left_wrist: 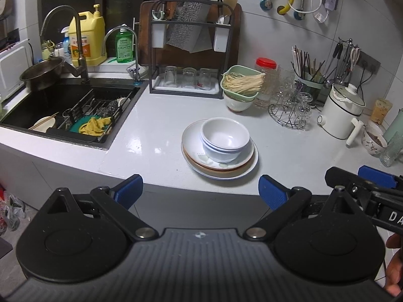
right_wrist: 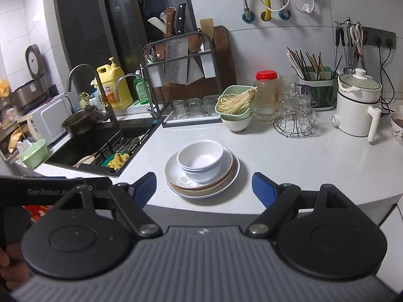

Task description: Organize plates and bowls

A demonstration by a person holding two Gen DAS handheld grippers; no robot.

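Nested bowls (left_wrist: 225, 138) sitting on stacked plates (left_wrist: 194, 141) on worktop (left_wrist: 156, 148), left hand-held gripper (left_wrist: 201, 191) and right hand-held gripper (right_wrist: 204, 188) both gaping wide, gripping nothing

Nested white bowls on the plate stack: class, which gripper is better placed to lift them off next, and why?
Neither has a clear edge. Both the left gripper and the right gripper are open, empty and short of the counter edge, with the bowls on the plates ahead between their fingers.

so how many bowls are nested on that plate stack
2 show for sure: the top white bowl and a second bowl nested under it, both on the plate stack mid-counter. Another could be hidden inside.
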